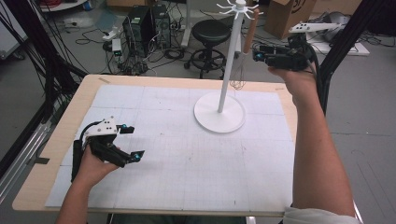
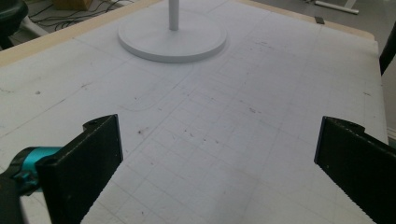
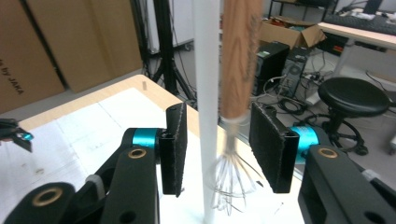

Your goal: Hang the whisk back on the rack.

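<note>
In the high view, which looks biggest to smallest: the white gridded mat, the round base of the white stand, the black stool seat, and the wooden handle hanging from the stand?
1. White gridded mat, by far.
2. Round base of the white stand.
3. Black stool seat; it stands farther from the camera, so its true size may be nearer the base's.
4. Wooden handle, a slim stick.

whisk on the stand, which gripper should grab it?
Right. The right gripper is raised at the stand, open jaws flanking the hanging whisk. The left gripper sits low over the mat, away from it.
</note>
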`<state>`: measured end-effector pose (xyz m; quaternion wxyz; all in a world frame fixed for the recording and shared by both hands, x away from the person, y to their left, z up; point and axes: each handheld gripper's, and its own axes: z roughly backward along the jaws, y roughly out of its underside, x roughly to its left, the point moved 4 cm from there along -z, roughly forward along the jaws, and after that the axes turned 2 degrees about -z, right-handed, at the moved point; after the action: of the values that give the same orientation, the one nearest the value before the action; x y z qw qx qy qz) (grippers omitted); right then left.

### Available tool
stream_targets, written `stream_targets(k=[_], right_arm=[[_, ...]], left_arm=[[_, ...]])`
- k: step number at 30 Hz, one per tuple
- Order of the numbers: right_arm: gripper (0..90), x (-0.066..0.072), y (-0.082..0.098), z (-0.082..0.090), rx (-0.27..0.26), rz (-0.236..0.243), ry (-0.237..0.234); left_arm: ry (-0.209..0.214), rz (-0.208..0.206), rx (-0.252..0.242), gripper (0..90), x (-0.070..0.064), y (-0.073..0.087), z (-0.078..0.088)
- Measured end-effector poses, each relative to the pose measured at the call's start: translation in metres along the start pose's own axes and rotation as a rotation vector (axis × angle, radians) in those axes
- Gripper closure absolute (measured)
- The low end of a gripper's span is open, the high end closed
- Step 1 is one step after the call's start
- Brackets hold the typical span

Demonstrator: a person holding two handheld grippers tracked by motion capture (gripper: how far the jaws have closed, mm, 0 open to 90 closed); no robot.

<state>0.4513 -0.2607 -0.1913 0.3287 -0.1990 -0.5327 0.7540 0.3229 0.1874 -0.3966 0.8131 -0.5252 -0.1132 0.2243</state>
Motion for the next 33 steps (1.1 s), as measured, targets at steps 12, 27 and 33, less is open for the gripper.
stream_targets(k=[12, 27, 33], right_arm=[[46.4, 0.025, -0.002, 0.003, -0.009, 0.063, -0.075], [37.5, 0.056, 0.036, -0.003, 0.001, 0.082, -0.152], [33.9, 0.066, 0.05, -0.005, 0.001, 0.086, -0.177]], left_arm=[[0.001, -0.002, -0.001, 1.6, -0.001, 0.0, 0.0], [0.004, -0.001, -0.001, 1.6, -0.001, 0.0, 0.0], [0.005, 0.0, -0.007, 1.6, -0.001, -0.001, 0.0]])
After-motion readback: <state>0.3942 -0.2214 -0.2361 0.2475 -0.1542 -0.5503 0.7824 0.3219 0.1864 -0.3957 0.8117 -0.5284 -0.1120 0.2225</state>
